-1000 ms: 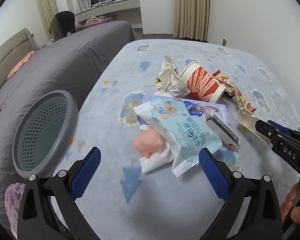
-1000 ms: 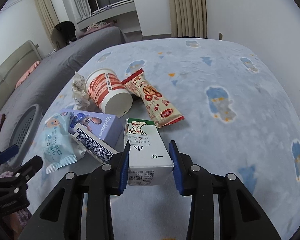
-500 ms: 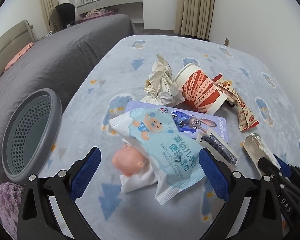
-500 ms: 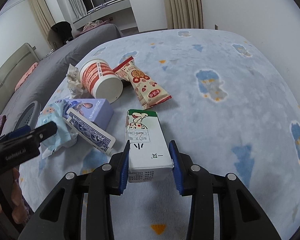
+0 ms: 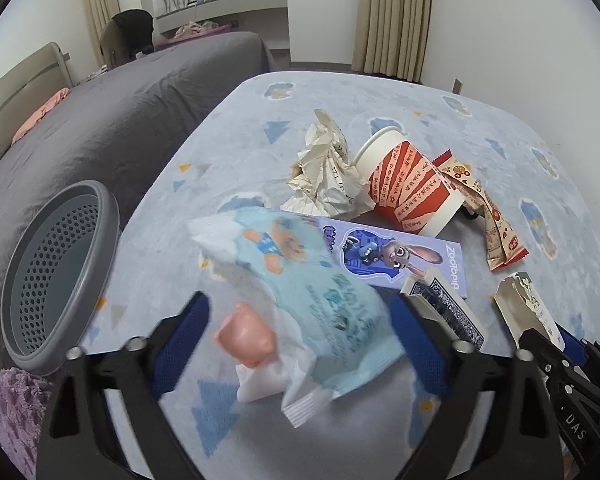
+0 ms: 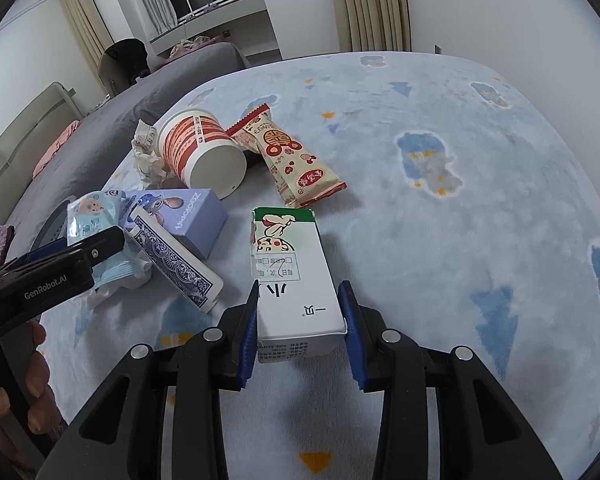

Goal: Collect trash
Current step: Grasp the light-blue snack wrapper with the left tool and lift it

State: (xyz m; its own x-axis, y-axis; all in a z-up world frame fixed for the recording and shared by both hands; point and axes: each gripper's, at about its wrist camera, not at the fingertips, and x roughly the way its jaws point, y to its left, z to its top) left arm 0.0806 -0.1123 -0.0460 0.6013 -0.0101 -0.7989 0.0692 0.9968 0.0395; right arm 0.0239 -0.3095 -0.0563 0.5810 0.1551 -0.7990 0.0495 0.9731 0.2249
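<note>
My right gripper point(image 6: 300, 320) is shut on a white and green carton point(image 6: 296, 280), held just above the patterned blanket. My left gripper point(image 5: 300, 336) is open, its jaws on either side of a light blue wipes packet point(image 5: 312, 300) and a pink lump point(image 5: 246, 338) on white tissue. A grey perforated basket point(image 5: 56, 280) lies tilted at the left. Behind the packet lie a purple Zootopia box point(image 5: 400, 256), a blue patterned card box point(image 5: 448, 308), crumpled paper point(image 5: 324, 172), a red and white cup point(image 5: 408, 188) and a snack wrapper point(image 5: 496, 232).
The trash lies on a pale blue blanket point(image 6: 460, 200) beside a grey bed cover point(image 5: 120, 120). A purple fuzzy cloth point(image 5: 12, 412) sits by the basket. A wall and curtains stand at the far side.
My left gripper moved forward, so the wipes packet and pink lump now sit between its open jaws. My right gripper moved slightly, still holding the carton.
</note>
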